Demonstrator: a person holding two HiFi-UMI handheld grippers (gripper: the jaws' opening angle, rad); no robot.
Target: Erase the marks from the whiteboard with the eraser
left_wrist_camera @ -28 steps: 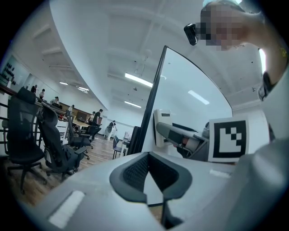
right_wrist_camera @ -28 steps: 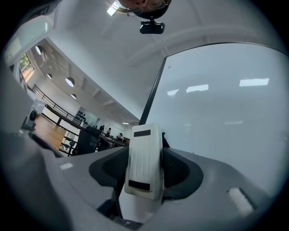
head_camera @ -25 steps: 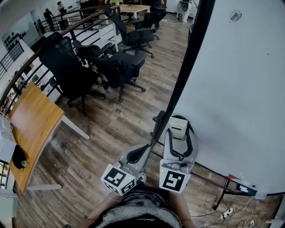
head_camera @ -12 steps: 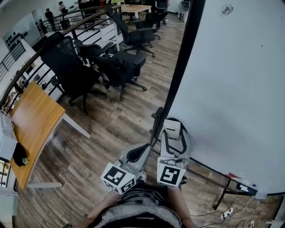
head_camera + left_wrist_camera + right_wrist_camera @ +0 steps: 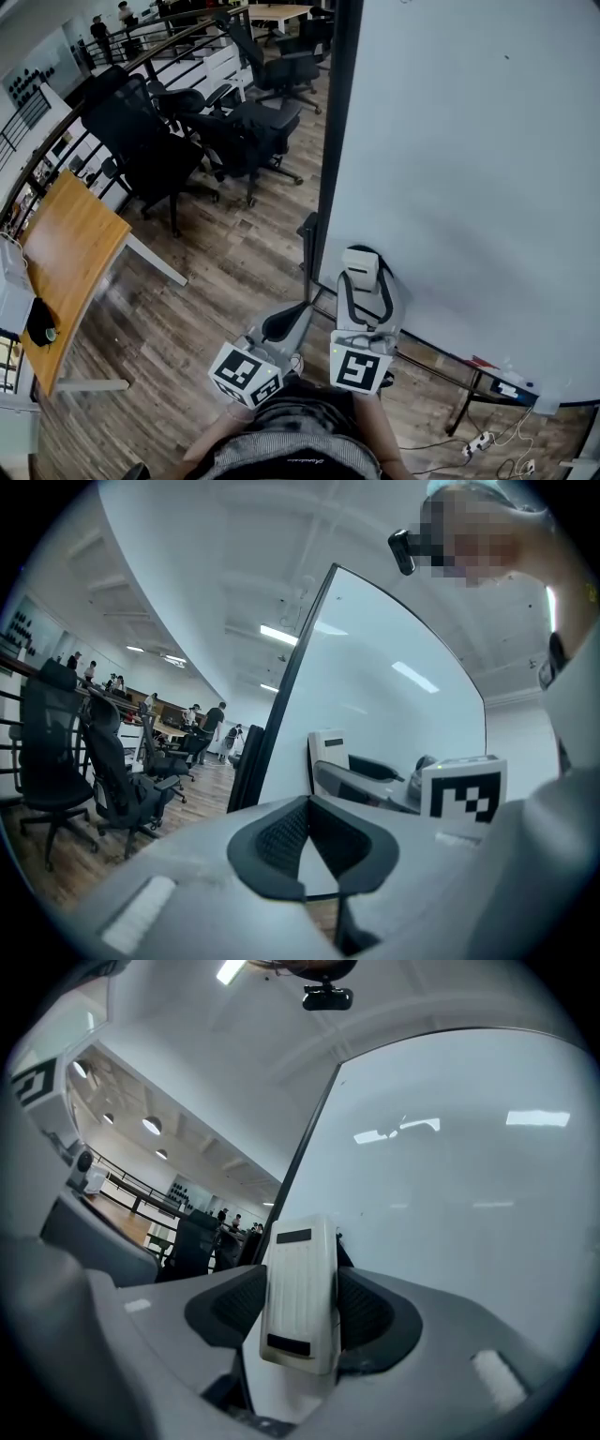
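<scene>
You hold two grippers: the left gripper has its jaws pressed together on nothing, while the right gripper clamps one white eraser just beside the single whiteboard, near its lower left edge.

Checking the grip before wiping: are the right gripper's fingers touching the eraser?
Touching. The right gripper view shows both fingers pressed against the eraser's sides.

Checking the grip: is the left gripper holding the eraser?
No, the left gripper is empty; the eraser sits clamped in the right gripper.
</scene>
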